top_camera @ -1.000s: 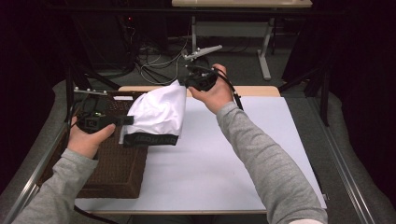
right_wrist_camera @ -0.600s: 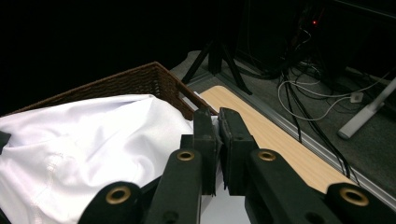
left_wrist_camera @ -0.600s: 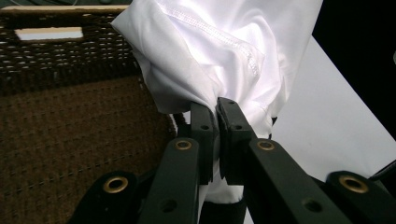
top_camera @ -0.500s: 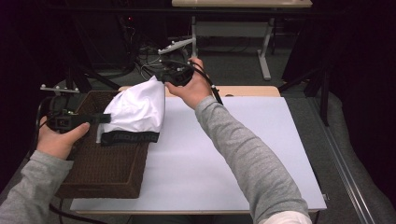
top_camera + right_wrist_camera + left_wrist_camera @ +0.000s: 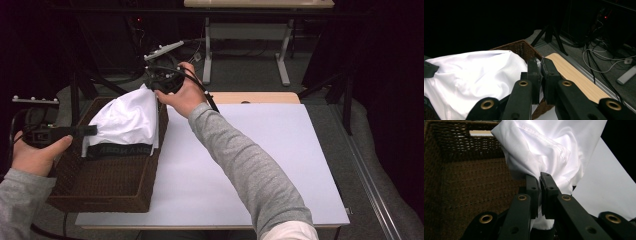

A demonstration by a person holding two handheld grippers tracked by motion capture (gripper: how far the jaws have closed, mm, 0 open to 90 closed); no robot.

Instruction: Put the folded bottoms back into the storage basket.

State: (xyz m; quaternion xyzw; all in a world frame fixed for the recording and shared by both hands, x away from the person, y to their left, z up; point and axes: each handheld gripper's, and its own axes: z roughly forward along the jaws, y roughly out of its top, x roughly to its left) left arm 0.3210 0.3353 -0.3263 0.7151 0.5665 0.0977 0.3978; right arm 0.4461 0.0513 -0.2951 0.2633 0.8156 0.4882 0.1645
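Note:
A white folded garment [image 5: 125, 120] with a black lettered waistband hangs stretched over a brown wicker basket [image 5: 107, 187] at the table's left edge. My left gripper [image 5: 90, 131] is shut on the garment's near left corner; in the left gripper view its jaws pinch the white cloth [image 5: 544, 152] above the basket's woven inside [image 5: 471, 182]. My right gripper [image 5: 152, 87] is shut on the far right corner, over the basket's far rim. In the right gripper view the cloth [image 5: 476, 75] spreads to the left of the closed jaws, with the basket rim [image 5: 520, 46] behind.
The white tabletop [image 5: 250, 150] extends right of the basket. A wooden board [image 5: 255, 97] lies along the table's far edge. Cables [image 5: 604, 57] and table legs stand on the floor beyond. Dark tripod legs [image 5: 80, 85] rise behind the basket.
Both hands have carried the garment leftward from the basket's right edge to over the basket. The jaws stay closed on the cloth throughout.

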